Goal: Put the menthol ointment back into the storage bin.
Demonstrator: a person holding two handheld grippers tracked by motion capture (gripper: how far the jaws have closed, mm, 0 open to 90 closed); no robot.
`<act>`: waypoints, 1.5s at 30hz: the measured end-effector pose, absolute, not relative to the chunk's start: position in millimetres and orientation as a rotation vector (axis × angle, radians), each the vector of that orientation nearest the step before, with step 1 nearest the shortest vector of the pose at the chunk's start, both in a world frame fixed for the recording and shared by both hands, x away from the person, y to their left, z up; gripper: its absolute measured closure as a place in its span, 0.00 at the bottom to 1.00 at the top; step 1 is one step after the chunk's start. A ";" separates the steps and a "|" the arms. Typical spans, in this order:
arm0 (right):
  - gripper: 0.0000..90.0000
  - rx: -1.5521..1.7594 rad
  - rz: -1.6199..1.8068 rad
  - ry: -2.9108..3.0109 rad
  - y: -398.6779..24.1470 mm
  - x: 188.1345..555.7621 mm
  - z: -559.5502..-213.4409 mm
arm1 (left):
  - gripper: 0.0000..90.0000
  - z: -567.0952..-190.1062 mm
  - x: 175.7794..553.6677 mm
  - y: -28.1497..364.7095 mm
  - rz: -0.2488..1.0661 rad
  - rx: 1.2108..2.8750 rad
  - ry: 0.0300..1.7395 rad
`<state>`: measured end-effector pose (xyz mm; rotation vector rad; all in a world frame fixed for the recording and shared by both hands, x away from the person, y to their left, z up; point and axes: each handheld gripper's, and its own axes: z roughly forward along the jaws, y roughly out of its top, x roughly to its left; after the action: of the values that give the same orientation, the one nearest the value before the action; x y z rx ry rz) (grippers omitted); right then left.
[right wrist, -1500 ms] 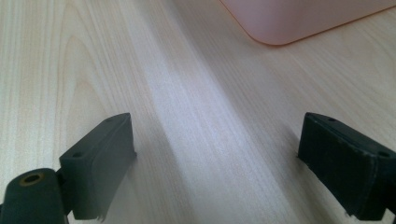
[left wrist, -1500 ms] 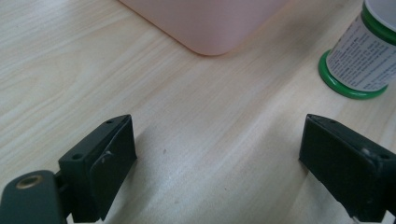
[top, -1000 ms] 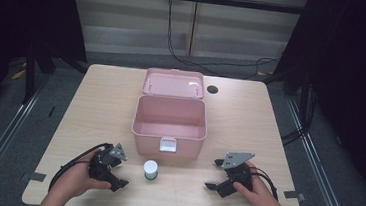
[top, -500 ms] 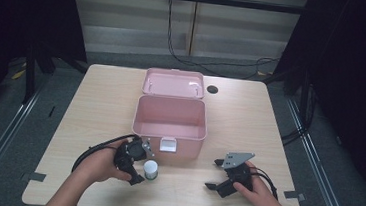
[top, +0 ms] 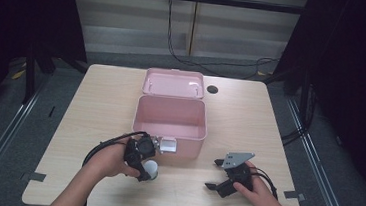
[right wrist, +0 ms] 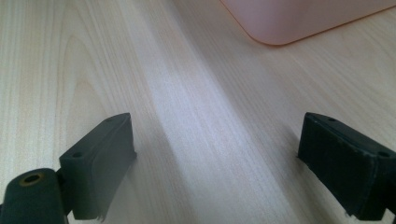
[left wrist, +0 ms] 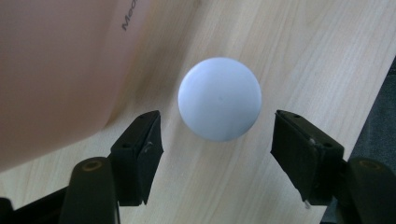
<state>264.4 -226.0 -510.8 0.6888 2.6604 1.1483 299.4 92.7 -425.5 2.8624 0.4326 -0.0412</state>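
Two things matter on this table [top: 95, 105]: an open pink box [top: 170, 117] standing near the middle, its lid [top: 172, 83] tipped back on the far side, and a small white jar [top: 151, 170] with a round pale cap, standing upright on the wood just in front of the box's near wall, a little to the left of the white latch [top: 168, 144].

The left gripper [top: 146, 169] hangs right over that jar, pointing down at it. In the left gripper view the round cap [left wrist: 219, 99] sits between the two black jaws, with bare wood showing on both sides of it, so the pads [left wrist: 142, 149] do not press on it yet. The jaws have just been closing around the jar, and they stand half spread, not pinching anything. The pink wall of the box fills the upper left corner of that view, which shows how close to the box the jar stands; coming from above probably keeps the gripper clear of that wall.

The right gripper [top: 212, 175] rests low on the table in front of the box's right corner, well apart from the jar. In the right gripper view its jaws are spread wide over bare wood, holding nothing, with only a corner of the box [right wrist: 299, 18] beyond them. It seems parked there to stay out of the way.

With the lid thrown open and the inside bare, the box looks ready to receive the jar once it is gripped and lifted.
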 end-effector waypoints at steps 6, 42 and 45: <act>0.11 0.693 1.149 2.660 -225.9 264.3 -510.8 | 0.41 -426.1 301.3 82.7 -0.053 2.872 0.422; 0.11 0.687 1.150 2.656 -226.0 264.6 -510.9 | 0.50 -416.0 301.6 74.1 -0.097 2.918 0.537; 0.11 0.693 1.149 2.660 -225.9 264.3 -510.8 | 0.48 -423.8 300.7 69.4 -0.119 2.926 0.540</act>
<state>264.3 -225.9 -510.8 0.6929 2.6597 1.1488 300.7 69.4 -423.8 2.9257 0.5396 -0.1192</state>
